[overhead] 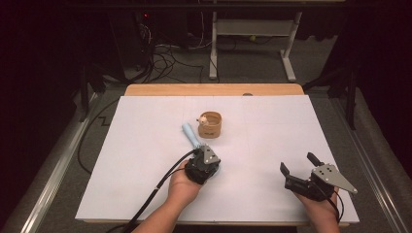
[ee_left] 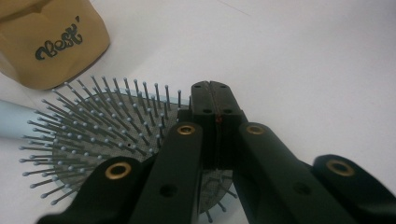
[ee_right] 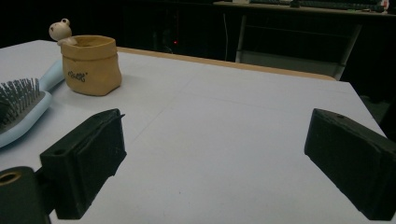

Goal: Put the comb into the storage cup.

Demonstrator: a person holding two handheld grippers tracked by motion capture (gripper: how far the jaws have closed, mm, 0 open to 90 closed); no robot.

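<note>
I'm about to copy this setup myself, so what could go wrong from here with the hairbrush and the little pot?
1. The left claw is shut with its tip over the hairbrush bristles; pressing down could bend them or skid the brush.
2. The tan pot stands close to the brush handle; swinging the brush might knock it over.
3. The right claw is open and apart, so nothing steadies the pot.

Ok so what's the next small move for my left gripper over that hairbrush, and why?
Probably open the left gripper: its jaws are shut together above the hairbrush bristles, gripping nothing, so they can't take the brush until they part.
</note>
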